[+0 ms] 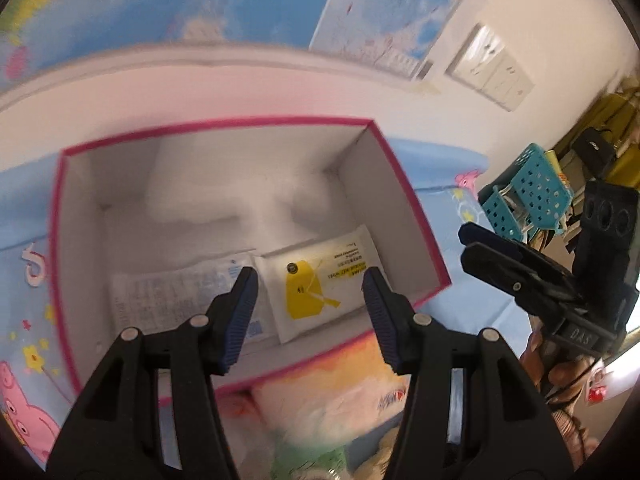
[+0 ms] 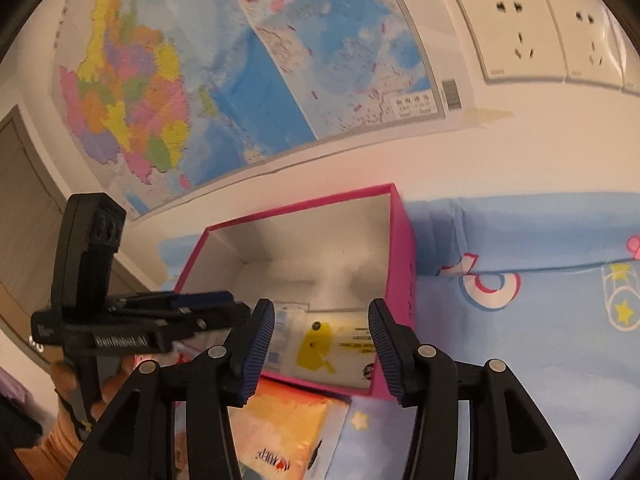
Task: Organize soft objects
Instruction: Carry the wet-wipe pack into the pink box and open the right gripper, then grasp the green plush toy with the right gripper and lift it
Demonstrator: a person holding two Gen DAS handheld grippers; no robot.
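Note:
A pink-rimmed open box [image 1: 224, 130] stands on a blue cartoon bedsheet. Inside lie a white wipes pack with a yellow label [image 1: 316, 284] and a white printed pack [image 1: 168, 300]. The same box [image 2: 400, 248] and yellow-label pack [image 2: 320, 348] show in the right wrist view. My left gripper [image 1: 310, 300] is open and empty above the box's near edge. My right gripper [image 2: 320, 338] is open and empty, also at the box's near edge. An orange tissue pack [image 2: 288, 428] lies in front of the box, and it shows blurred in the left wrist view [image 1: 340, 396].
The right gripper [image 1: 520, 276] shows at the right of the left view; the left gripper [image 2: 152, 320] shows at the left of the right view. A map [image 2: 200, 80] and wall sockets [image 2: 540, 36] are behind. A teal perforated basket [image 1: 528, 192] stands far right.

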